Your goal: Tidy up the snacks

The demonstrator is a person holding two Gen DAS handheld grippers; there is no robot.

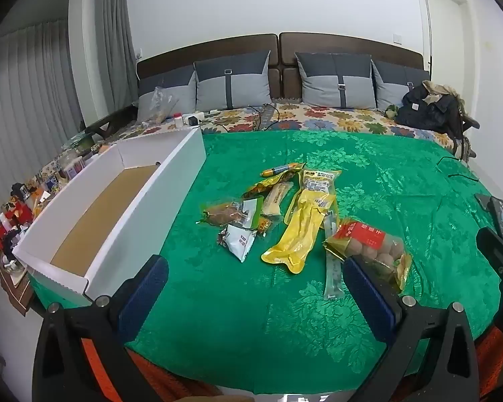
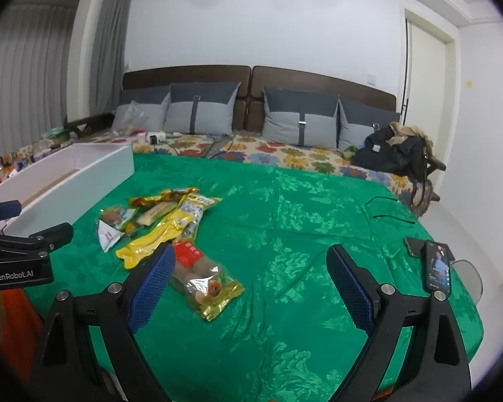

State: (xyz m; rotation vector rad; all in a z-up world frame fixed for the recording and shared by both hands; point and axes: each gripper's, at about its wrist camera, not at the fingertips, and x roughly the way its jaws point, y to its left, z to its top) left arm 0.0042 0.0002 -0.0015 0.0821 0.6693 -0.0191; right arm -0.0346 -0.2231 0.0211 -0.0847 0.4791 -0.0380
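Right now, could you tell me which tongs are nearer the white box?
Left. The left tongs hang open right beside the white box, at its near corner; the right tongs are open farther off, past the snack pile.

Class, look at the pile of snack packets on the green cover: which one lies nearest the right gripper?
The clear packet of brown balls with a red label. It lies apart from the pile, beside the right gripper, while the other packets sit farther off toward the white box.

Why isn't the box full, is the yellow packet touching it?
Apart. In the left wrist view, bare green cloth lies between the white box and the yellow packet.
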